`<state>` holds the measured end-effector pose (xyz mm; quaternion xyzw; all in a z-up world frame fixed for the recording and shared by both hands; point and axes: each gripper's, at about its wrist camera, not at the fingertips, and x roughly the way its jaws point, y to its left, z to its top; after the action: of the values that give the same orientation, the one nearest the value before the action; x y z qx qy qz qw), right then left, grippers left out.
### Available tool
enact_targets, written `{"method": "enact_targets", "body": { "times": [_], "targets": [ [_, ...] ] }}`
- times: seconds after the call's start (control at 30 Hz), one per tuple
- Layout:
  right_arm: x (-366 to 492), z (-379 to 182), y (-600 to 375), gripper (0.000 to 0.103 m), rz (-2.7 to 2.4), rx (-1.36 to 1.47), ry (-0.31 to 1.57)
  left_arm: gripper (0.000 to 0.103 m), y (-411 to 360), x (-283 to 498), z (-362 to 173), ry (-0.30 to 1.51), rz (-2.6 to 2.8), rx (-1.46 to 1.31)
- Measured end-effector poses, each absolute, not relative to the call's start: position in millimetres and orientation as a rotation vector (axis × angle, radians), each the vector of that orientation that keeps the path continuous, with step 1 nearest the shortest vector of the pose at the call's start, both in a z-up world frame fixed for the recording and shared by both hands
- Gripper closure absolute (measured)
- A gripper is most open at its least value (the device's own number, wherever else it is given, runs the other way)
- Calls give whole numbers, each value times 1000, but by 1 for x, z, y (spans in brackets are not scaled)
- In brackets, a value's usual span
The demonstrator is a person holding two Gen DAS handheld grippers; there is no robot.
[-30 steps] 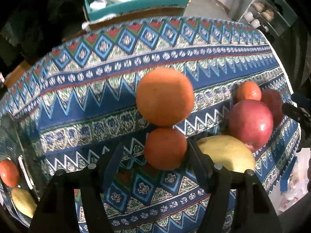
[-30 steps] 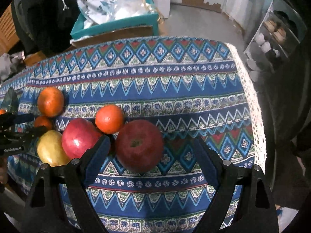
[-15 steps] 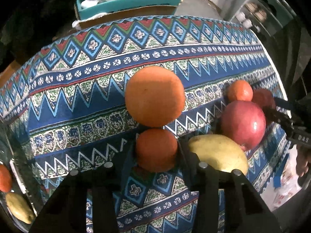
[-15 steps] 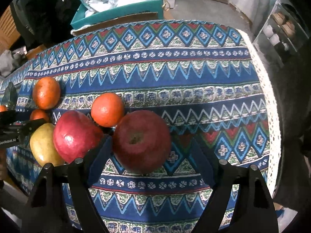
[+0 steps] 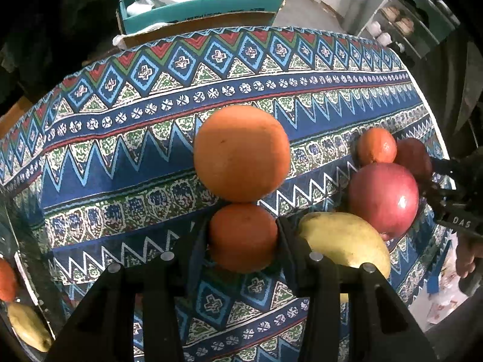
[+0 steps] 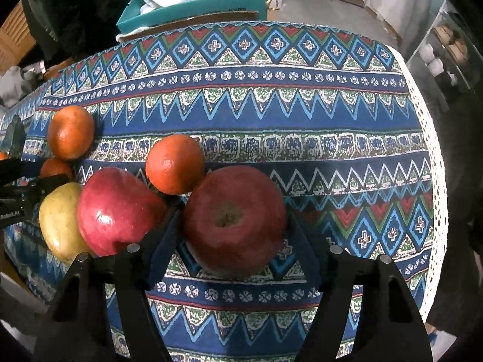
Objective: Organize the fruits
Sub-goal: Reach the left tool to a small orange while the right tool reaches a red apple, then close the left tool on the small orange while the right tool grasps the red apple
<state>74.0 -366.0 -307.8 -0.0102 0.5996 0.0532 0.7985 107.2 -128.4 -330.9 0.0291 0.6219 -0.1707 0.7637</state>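
Left gripper (image 5: 243, 236): clamped on the small orange (image 5: 243, 236), a pad pressed to each flank, pointing steeply down at the patterned tablecloth (image 5: 120, 163).
Small orange: low on the cloth, touching the big orange (image 5: 241, 152) just beyond it; yellow mango (image 5: 344, 241) just beside the right-hand finger.
Right gripper (image 6: 234, 221): jaws closing around the dark red apple (image 6: 234, 221); left pad seemingly at the skin, right pad (image 6: 302, 241) a sliver off, so no firm grip yet.
Dark red apple: stem end up, on the cloth, touching the second small orange (image 6: 175, 163) behind it and close to the shiny red apple (image 6: 116, 211).
Farther out: teal box (image 6: 193, 9) of white bags beyond the table's far edge; shelving (image 5: 410, 27) off to the right.
Risk, left side: lifting could nudge the big orange and set it rolling, since the two touch; finger could also scrape the mango.
Risk, right side: left finger wedged in the tight gap by the shiny apple, so a closing squeeze could shove that neighbour, or pinch the round apple off-centre and squirt it out.
Change from a second ago, left: jaws then stood wide with daylight either side of the small orange; now shut tight on it.
Change from a second ago, right: fingers then well clear of the apple; now drawn in and lower over it, apple filling more of the view.
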Motion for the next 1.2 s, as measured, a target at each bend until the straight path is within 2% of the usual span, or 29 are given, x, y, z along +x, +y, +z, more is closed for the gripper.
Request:
{"method": "enact_targets", "body": {
  "times": [0.37,0.93,0.97,1.0,1.07,1.1,1.17,1.2],
  "targets": [
    [67,-305,-357,32,67,-61,1228,59,-124,92,-320,1288,-371,92],
    [51,-249,-347,38,72,-40,1085,59,-140,59,-251,1091,-399,208],
    [51,-248,-346,41,71,-36,1089,59,-141,58,-248,1087,-402,205],
    [51,-247,-346,55,76,-32,1086,59,-141,57,-245,1085,-406,202],
    [55,-249,-348,74,86,-10,1108,59,-140,55,-243,1083,-411,201],
    [58,-251,-350,67,74,-8,1123,59,-141,54,-243,1084,-411,206],
    [60,-255,-355,63,56,-3,1148,59,-141,54,-249,1094,-402,217],
    [61,-255,-358,57,52,6,1151,59,-139,54,-254,1105,-397,216]
  ]
}}
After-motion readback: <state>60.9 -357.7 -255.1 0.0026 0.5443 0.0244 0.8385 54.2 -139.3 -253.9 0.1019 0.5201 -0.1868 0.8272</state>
